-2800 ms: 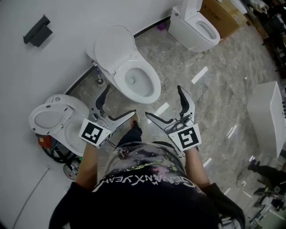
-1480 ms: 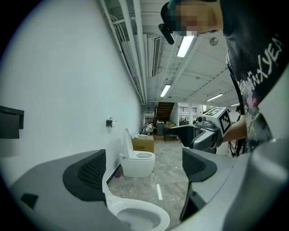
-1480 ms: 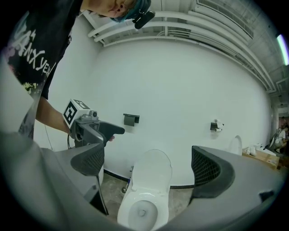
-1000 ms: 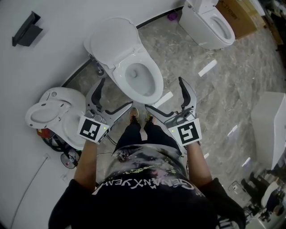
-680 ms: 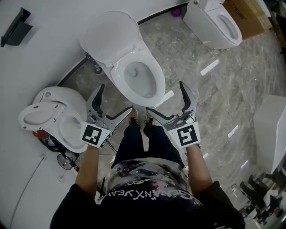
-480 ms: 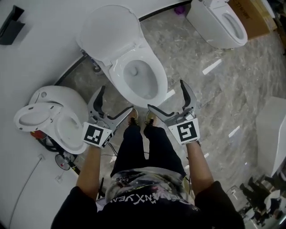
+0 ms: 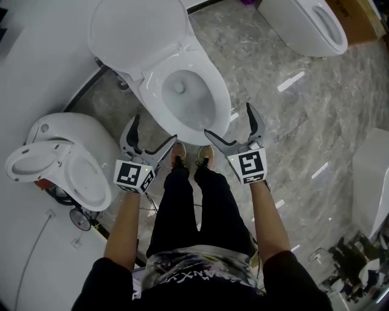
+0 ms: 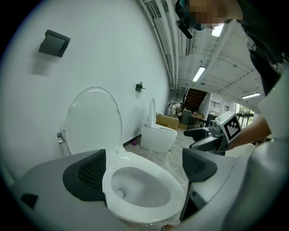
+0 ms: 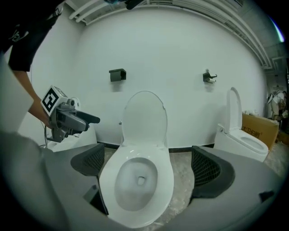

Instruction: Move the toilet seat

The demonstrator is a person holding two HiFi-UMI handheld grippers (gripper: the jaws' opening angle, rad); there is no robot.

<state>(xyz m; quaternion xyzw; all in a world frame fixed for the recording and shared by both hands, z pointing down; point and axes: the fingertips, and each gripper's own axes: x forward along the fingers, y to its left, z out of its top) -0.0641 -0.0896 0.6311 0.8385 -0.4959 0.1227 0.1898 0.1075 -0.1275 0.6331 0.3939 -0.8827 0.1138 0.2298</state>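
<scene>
A white toilet (image 7: 188,97) stands against the wall right in front of me, its lid (image 7: 137,30) raised upright and the wide white ring (image 9: 135,180) lying round the bowl. My left gripper (image 7: 153,130) hangs open just off the bowl's front left edge, touching nothing. At the front right edge my right gripper (image 7: 228,120) is open too, and empty. In the left gripper view the bowl (image 8: 144,187) lies between the left gripper (image 8: 142,169) pads, with the right gripper (image 8: 203,135) beyond. The right gripper (image 9: 151,169) frames the bowl and upright lid (image 9: 144,119).
A second toilet (image 7: 61,164) with a loose seat stands at the left, cables (image 7: 73,212) on the floor beside it. A third toilet (image 7: 310,24) and a cardboard box (image 7: 364,15) are at the far right. The person's feet (image 7: 191,155) stand at the bowl's front.
The person has stepped closer to the middle toilet. Both grippers have come forward to the bowl's front rim and stay open.
</scene>
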